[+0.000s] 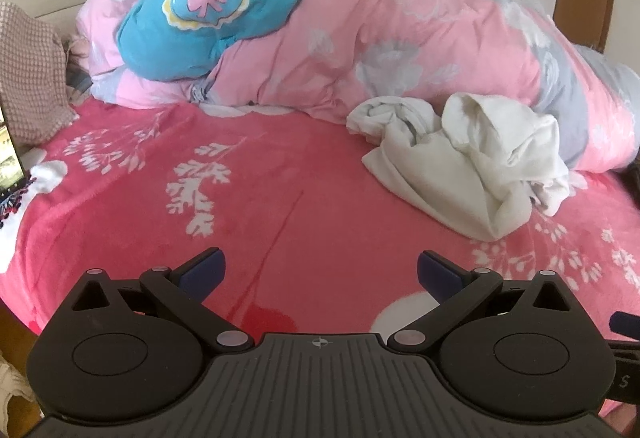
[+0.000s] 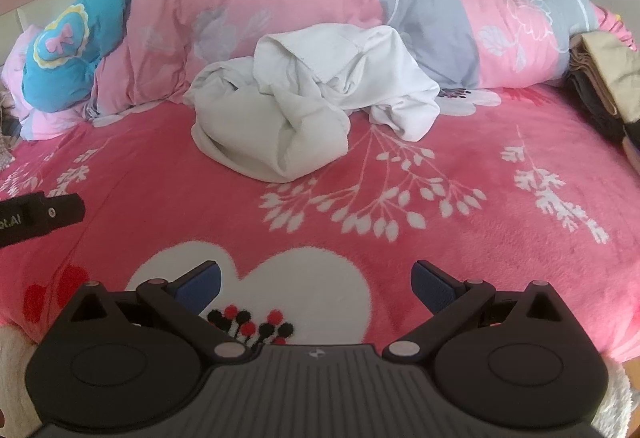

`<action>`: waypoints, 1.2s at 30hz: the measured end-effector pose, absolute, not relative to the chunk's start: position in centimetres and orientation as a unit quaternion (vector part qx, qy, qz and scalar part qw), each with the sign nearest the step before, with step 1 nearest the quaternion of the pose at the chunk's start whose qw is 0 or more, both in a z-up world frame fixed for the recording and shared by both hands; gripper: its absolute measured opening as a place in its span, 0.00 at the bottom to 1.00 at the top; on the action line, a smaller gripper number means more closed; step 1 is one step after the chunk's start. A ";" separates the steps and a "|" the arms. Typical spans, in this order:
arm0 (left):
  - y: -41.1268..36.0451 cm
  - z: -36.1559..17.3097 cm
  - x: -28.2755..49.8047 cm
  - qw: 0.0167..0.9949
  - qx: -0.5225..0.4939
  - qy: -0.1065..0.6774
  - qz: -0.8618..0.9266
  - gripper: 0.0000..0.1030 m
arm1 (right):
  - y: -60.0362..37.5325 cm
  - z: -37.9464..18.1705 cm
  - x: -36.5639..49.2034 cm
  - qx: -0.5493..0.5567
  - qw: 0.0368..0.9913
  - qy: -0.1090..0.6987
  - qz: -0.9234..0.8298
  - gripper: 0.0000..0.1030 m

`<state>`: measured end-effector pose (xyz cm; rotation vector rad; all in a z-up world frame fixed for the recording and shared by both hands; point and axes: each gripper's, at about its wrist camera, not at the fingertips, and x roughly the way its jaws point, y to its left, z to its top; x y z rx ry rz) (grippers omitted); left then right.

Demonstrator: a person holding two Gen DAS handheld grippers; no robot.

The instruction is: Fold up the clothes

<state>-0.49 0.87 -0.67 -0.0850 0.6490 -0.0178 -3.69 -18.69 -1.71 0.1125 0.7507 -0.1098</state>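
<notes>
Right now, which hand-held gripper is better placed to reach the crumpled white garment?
Probably the right hand-held gripper: the crumpled white garment lies straight ahead of it, whereas it sits off to the right of the left hand-held gripper.

The left matte black plastic two-finger gripper point(image 1: 320, 272) has a ribbed dark grey centre plate marked with a small white crosshair, flanked by two round black housings with smooth discs. Angled black link arms pivot on pale silver rivets and end in dark navy blue textured finger pads point(image 1: 202, 272). The right matte black plastic two-finger gripper point(image 2: 316, 284) has the same build, with brighter blue ridged pads point(image 2: 434, 288). In its view, white lettering shows on the other gripper's black side
</notes>
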 end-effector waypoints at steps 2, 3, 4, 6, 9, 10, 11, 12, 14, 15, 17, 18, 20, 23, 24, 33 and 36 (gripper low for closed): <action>0.8 -0.7 -0.5 0.947 -0.040 0.319 -0.008 1.00 | -18.6 -1.7 -3.7 0.053 0.928 0.366 -0.053 1.00; 0.8 -0.7 -0.5 0.947 -0.040 0.319 -0.008 1.00 | -18.5 -1.7 -3.7 0.052 0.928 0.365 -0.053 1.00; 0.8 -0.7 -0.6 0.947 -0.039 0.319 -0.008 1.00 | -18.5 -1.6 -3.7 0.051 0.928 0.365 -0.053 1.00; 0.7 -0.7 -0.6 0.947 -0.038 0.318 -0.008 1.00 | -18.5 -1.7 -3.6 0.050 0.928 0.366 -0.052 1.00; 0.8 -0.7 -0.8 0.949 -0.039 0.313 -0.012 1.00 | -18.4 -1.6 -3.7 0.050 0.928 0.366 -0.052 1.00; 0.8 -0.7 -0.8 0.949 -0.038 0.311 -0.013 1.00 | -18.4 -1.6 -3.7 0.050 0.928 0.366 -0.052 1.00; 0.8 -0.7 -0.8 0.950 -0.037 0.310 -0.013 1.00 | -18.3 -1.6 -3.7 0.050 0.928 0.366 -0.052 1.00; 0.8 -0.6 -0.9 0.951 -0.035 0.308 -0.014 1.00 | -18.3 -1.6 -3.7 0.049 0.928 0.366 -0.052 1.00; 0.7 -0.6 -0.8 0.950 -0.035 0.309 -0.015 1.00 | -18.3 -1.6 -3.7 0.048 0.928 0.366 -0.052 1.00; 0.8 -0.7 -0.8 0.950 -0.036 0.311 -0.016 1.00 | -18.3 -1.6 -3.6 0.048 0.928 0.366 -0.052 1.00; 0.8 -0.7 -0.7 0.949 -0.037 0.314 -0.015 1.00 | -18.2 -1.6 -3.6 0.049 0.928 0.366 -0.052 1.00; 0.8 -0.8 -0.7 0.948 -0.037 0.315 -0.015 1.00 | -18.2 -1.6 -3.6 0.048 0.928 0.367 -0.052 1.00; 0.7 -0.8 -0.7 0.948 -0.037 0.315 -0.014 1.00 | -18.2 -1.6 -3.6 0.048 0.928 0.367 -0.051 1.00; 0.7 -0.9 -0.7 0.948 -0.037 0.316 -0.014 1.00 | -18.2 -1.7 -3.5 0.048 0.927 0.368 -0.051 1.00; 0.7 -0.9 -0.7 0.948 -0.038 0.317 -0.014 1.00 | -18.2 -1.7 -3.5 0.048 0.927 0.368 -0.052 1.00; 0.8 -1.0 -0.6 0.946 -0.039 0.320 -0.014 1.00 | -18.1 -1.8 -3.4 0.047 0.927 0.369 -0.051 1.00; 0.8 -1.0 -0.5 0.946 -0.039 0.321 -0.014 1.00 | -18.1 -1.8 -3.3 0.046 0.927 0.369 -0.052 1.00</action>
